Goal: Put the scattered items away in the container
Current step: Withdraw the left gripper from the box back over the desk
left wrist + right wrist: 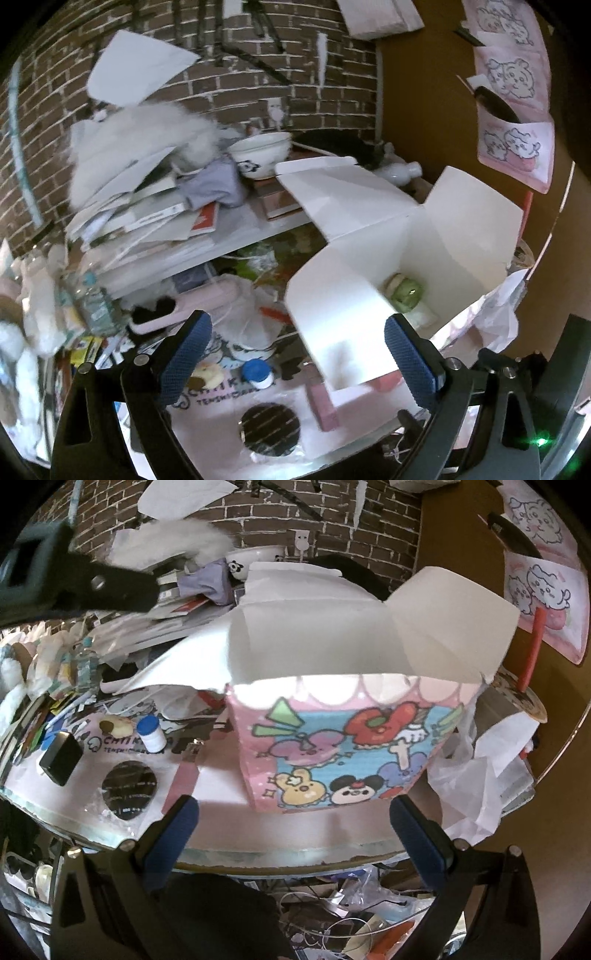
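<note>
The container is a cartoon-printed box [343,746] with white flaps [369,206] standing open; a green toy [406,291] lies inside it. My left gripper [297,363] is open above the box's near flap, its pads [184,362] clear of the flap. My right gripper [295,834] is open in front of the box at the table's near edge, with nothing between its fingers. Left of the box lie a blue-capped white bottle [151,733], a small black box [61,757], a cookie-like piece [114,727] and a dark round disc [129,788].
A shelf behind holds stacked papers and books [147,221], a panda bowl [262,155] and white fluff [147,140]. Crumpled white bags [480,768] lie right of the box. A pink phone case [173,310] sits at the left. Clutter fills the floor under the glass table edge [295,853].
</note>
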A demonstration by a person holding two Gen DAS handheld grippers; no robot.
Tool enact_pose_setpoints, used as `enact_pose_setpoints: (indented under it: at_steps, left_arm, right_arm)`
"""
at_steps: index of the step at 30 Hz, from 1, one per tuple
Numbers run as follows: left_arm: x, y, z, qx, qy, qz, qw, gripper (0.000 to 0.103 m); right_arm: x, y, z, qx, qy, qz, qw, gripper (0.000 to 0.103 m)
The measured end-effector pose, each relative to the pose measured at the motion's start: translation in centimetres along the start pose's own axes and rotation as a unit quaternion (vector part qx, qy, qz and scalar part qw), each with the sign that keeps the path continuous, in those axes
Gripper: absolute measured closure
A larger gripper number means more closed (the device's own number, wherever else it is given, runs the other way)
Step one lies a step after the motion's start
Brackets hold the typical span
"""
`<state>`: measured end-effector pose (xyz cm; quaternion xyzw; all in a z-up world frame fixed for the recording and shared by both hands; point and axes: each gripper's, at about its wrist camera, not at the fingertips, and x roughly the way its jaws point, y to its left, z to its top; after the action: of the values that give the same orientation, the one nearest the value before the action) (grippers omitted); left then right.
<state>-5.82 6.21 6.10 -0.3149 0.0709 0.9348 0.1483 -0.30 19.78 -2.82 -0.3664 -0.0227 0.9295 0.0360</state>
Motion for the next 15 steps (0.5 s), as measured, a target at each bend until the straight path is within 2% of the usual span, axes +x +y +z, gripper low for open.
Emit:
enact_pose_setpoints:
  at_steps: [5, 15]
  left_arm:
    - [-0.6, 1.7, -1.6, -0.028, -0.009, 0.010, 0.9995, 0.008]
    - [-2.1, 5.3, -5.3, -0.081, -0.027, 0.056, 0.9948, 0.007]
  right_arm:
    - [0.2, 1.2, 0.3, -0.013, -0.001, 0.000, 1.000, 0.000]
    - [0.0, 3.0, 1.2, -0.013, -0.024, 0.003, 1.000, 0.000]
